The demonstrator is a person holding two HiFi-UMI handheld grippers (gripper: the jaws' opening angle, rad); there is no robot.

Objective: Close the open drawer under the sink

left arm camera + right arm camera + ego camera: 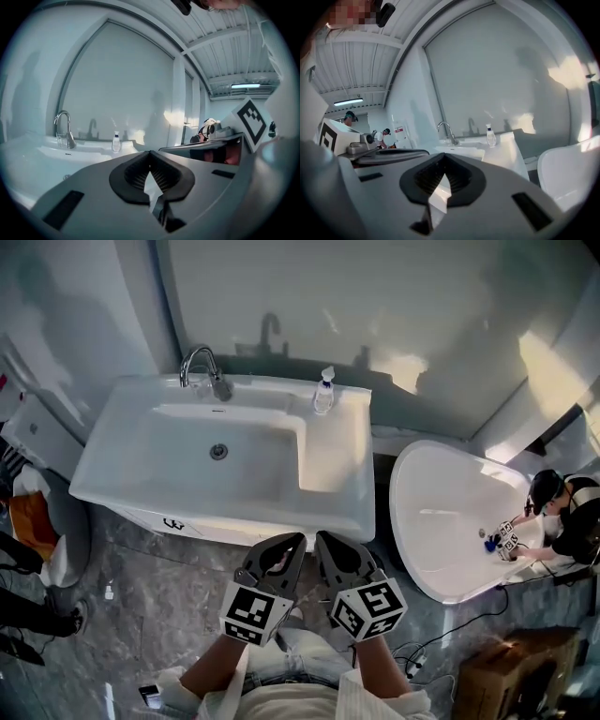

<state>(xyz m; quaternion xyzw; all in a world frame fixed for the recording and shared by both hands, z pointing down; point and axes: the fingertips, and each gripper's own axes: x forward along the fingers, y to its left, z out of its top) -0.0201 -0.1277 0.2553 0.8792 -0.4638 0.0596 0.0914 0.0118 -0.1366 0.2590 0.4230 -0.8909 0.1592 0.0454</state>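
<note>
The white sink [337, 493] stands against the wall with a chrome faucet [204, 371] and a soap bottle [323, 392] on its rim. Under its front edge a strip of white drawer front with a dark handle [174, 522] sticks out; how far out it stands I cannot tell. My left gripper [287, 544] and right gripper [327, 540] hang side by side in front of the sink's right front corner, above the floor, touching nothing. Both are shut and empty. In the gripper views, the left gripper [150, 154] and right gripper [443, 157] point at the sink from a distance.
A white bathtub [441, 521] lies to the right, with a person [562, 512] bent over its far end. A cardboard box [516, 671] and cables sit on the marble floor at lower right. Bags [37, 521] and someone's shoes [66, 617] are at left.
</note>
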